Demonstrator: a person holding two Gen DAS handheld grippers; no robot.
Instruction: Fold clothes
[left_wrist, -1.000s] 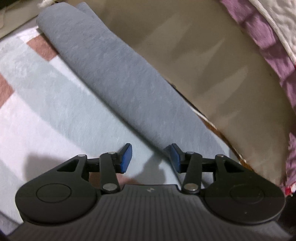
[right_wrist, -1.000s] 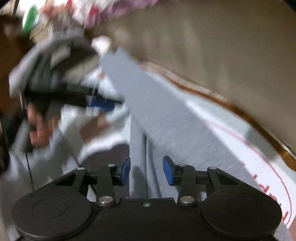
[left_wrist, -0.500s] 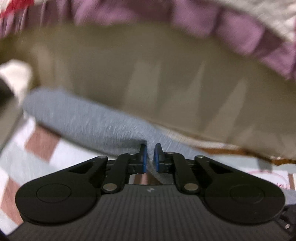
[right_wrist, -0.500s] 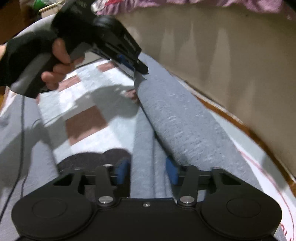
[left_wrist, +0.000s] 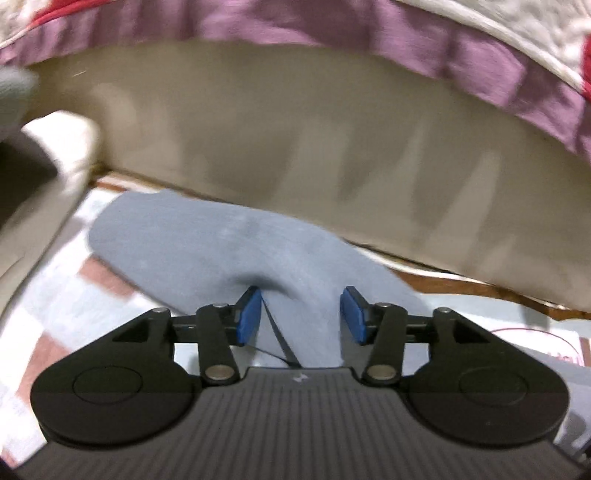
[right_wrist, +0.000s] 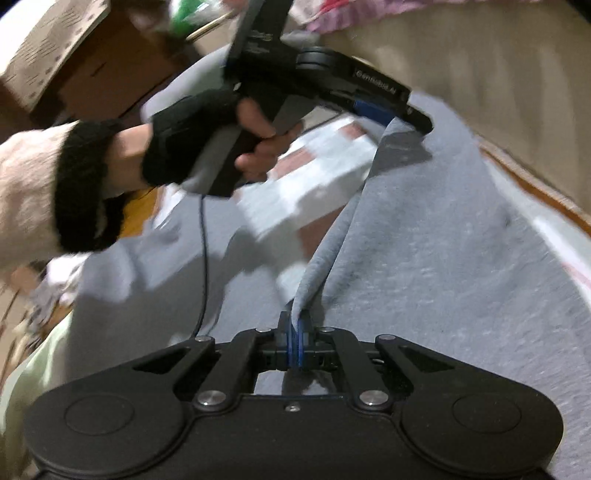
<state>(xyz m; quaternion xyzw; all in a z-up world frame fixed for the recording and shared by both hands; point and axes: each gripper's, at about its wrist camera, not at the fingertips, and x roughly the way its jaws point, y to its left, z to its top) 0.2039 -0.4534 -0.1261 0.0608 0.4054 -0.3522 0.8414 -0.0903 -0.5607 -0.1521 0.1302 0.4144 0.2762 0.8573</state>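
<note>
While the grey garment (right_wrist: 443, 229) is lying spread over the checked blanket (right_wrist: 317, 177), we are seeing the right gripper (right_wrist: 294, 341) with its blue pads pressed together; a raised fold of the grey cloth is pinched between them, the fold running up and away from the jaws towards the left gripper (right_wrist: 391, 114); in the right wrist view the left gripper is sitting at the far end of that same ridge, its blue pad touching the cloth edge, a gloved hand (right_wrist: 207, 147) wrapping its handle, a pink fuzzy sleeve (right_wrist: 26, 192) behind it; in the left wrist view we are seeing the left gripper (left_wrist: 301, 314) with its jaws standing wide apart; grey cloth is lying between the pads, the left pad (left_wrist: 248, 314) touching a dark crease of fabric, the right pad (left_wrist: 352, 314) looking clear of it; whether any cloth is actually caught we cannot tell, the frame being blurred; the garment (left_wrist: 229, 243) is stretching ahead of it on the blanket (left_wrist: 66, 295), close beside a beige upholstered wall (left_wrist: 295, 147); a purple-edged quilt (left_wrist: 480, 62) is hanging above that; a brown cardboard box (right_wrist: 74, 59) is showing far left in the right wrist view.
</note>
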